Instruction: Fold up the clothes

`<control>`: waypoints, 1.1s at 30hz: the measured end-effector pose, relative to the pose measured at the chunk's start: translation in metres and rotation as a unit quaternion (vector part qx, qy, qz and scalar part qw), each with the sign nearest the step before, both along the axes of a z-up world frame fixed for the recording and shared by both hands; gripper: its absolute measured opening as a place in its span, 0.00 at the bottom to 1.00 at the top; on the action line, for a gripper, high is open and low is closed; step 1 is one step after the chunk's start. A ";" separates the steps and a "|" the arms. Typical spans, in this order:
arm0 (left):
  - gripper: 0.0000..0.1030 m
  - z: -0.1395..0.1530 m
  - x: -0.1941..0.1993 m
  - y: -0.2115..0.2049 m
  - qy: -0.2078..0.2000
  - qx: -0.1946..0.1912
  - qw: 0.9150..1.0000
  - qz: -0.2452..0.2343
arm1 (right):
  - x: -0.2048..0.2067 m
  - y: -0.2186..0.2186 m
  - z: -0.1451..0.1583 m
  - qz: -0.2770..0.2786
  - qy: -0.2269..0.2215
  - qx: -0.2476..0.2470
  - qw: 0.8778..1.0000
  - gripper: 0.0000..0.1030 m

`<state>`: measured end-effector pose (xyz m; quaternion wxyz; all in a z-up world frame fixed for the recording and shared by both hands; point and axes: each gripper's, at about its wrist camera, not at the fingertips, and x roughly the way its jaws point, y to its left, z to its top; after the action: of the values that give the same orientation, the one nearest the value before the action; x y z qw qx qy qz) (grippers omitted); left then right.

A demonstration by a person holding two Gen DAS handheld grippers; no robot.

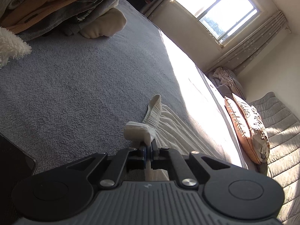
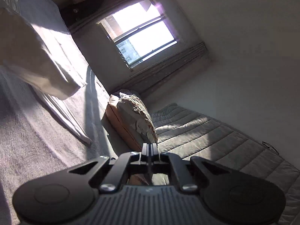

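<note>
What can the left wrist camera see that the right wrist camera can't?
Only the left wrist view shows the pile of clothes on the grey blanket, the fluffy white cloth, and the left gripper pinching the white ribbed garment.

Only the right wrist view shows the right gripper, shut and empty, and a beige cloth hanging at the left.

Both show the window, the orange pillow and the quilted mat.

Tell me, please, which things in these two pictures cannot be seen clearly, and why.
- Left wrist view: the white garment runs under the left gripper, so its near end is hidden.
- Left wrist view: the clothes pile is cut off by the top edge.
- Right wrist view: the pale cloth is blurred and cut by the left edge.
</note>
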<state>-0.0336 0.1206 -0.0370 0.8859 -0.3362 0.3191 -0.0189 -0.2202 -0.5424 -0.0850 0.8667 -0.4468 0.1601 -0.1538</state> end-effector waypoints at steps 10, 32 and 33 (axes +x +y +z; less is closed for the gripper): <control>0.03 -0.014 0.005 -0.002 0.026 -0.001 1.000 -0.012 | 0.077 -0.012 0.030 -0.044 0.087 0.311 0.945 0.41; 0.03 -0.019 0.013 0.004 0.030 -0.009 0.999 0.008 | 0.151 0.029 0.102 0.019 0.058 0.345 0.937 0.03; 0.03 -0.018 0.013 0.004 0.029 -0.014 0.999 0.008 | 0.142 0.020 0.115 0.021 0.032 0.344 0.938 0.03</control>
<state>-0.0209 0.1245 -0.0547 0.8715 -0.3512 0.3422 -0.0068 -0.0784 -0.5224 0.0301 0.9649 -0.1290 0.2216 -0.0562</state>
